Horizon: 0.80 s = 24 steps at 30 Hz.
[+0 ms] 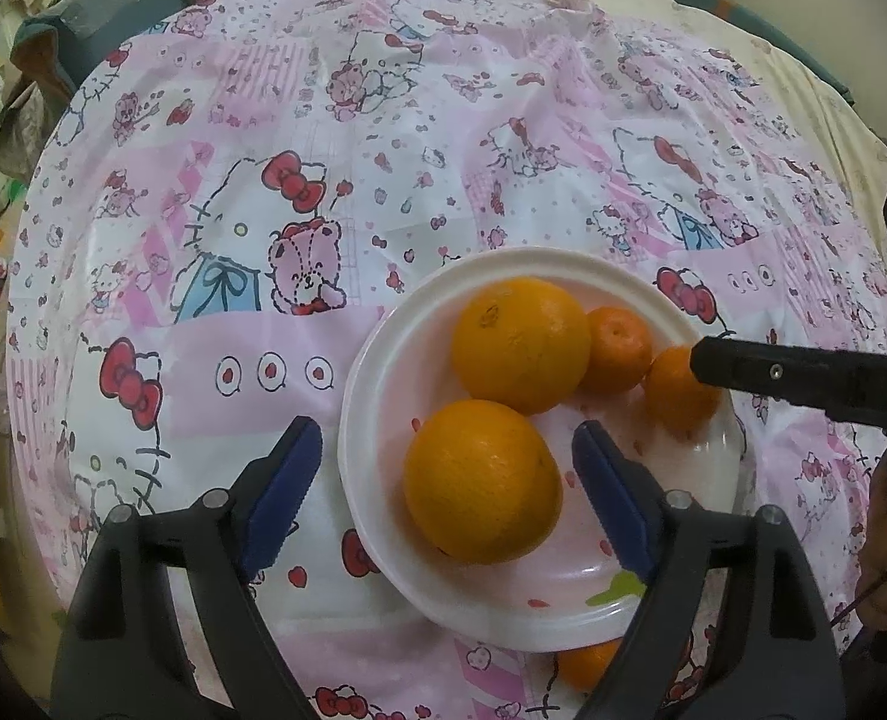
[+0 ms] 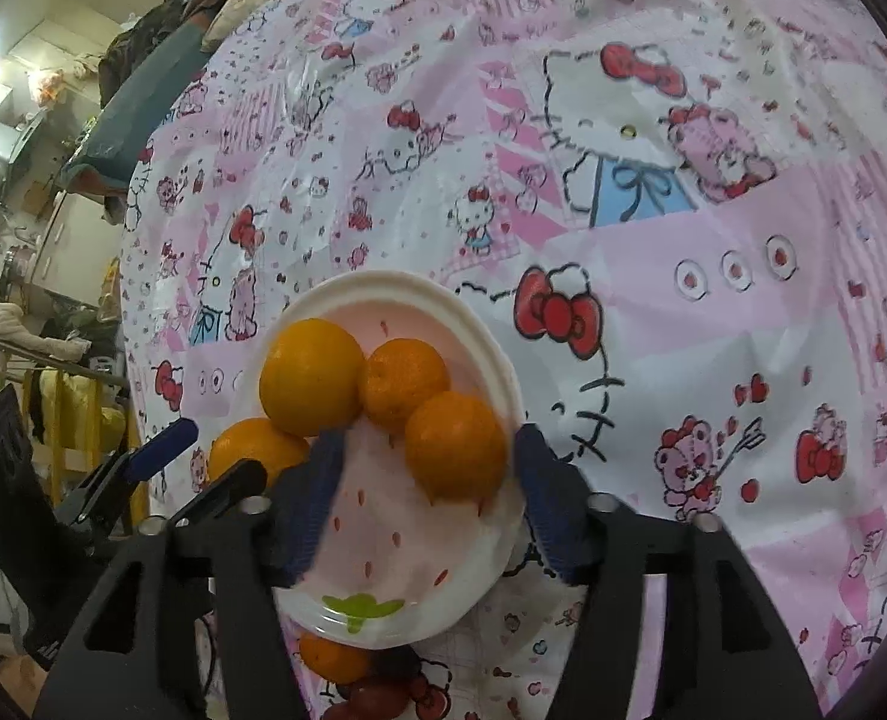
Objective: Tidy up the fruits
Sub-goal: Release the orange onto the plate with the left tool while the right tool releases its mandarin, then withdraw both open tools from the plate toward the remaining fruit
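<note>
A white plate (image 1: 383, 360) with a strawberry print holds two large oranges (image 1: 482, 480) (image 1: 521, 342) and two small mandarins (image 1: 614, 348) (image 1: 677, 396). My left gripper (image 1: 446, 456) is open, its blue fingers on either side of the near orange and apart from it. My right gripper (image 2: 431, 480) is open over the plate (image 2: 479, 324), its fingers flanking the near mandarin (image 2: 455, 447) without pressing it. The right gripper's finger (image 1: 803, 378) shows at the right of the left wrist view. Another mandarin (image 2: 332, 657) lies on the cloth beside the plate.
A pink and white Hello Kitty cloth (image 1: 263, 210) covers the table. Dark red grapes (image 2: 377, 693) lie near the loose mandarin. A cluttered room with furniture (image 2: 35, 228) lies beyond the table's left edge.
</note>
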Each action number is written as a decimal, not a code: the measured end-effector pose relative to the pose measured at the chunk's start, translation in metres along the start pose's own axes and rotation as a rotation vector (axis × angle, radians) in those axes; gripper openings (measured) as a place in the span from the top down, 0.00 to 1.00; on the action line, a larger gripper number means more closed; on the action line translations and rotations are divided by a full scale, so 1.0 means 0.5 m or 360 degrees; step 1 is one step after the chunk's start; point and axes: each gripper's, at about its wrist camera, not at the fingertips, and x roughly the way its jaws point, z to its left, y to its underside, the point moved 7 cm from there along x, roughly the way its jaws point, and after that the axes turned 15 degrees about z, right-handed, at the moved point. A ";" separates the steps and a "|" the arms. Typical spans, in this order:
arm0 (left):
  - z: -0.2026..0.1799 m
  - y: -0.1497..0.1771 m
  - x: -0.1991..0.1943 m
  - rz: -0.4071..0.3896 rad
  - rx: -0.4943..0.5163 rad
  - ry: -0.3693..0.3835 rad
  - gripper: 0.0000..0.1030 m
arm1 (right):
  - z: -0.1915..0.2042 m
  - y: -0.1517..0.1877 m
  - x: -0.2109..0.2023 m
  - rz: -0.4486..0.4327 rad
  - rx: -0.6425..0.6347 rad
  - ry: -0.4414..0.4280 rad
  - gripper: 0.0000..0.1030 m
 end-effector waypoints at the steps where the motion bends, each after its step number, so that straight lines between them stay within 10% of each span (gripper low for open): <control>1: 0.000 0.001 -0.003 -0.0004 0.0003 -0.0001 0.19 | 0.002 0.000 -0.004 -0.0011 -0.0011 0.0012 0.39; 24: 0.022 0.065 -0.129 -0.0151 -0.0029 -0.0003 0.19 | 0.035 0.095 -0.143 -0.0253 -0.0004 -0.0089 0.37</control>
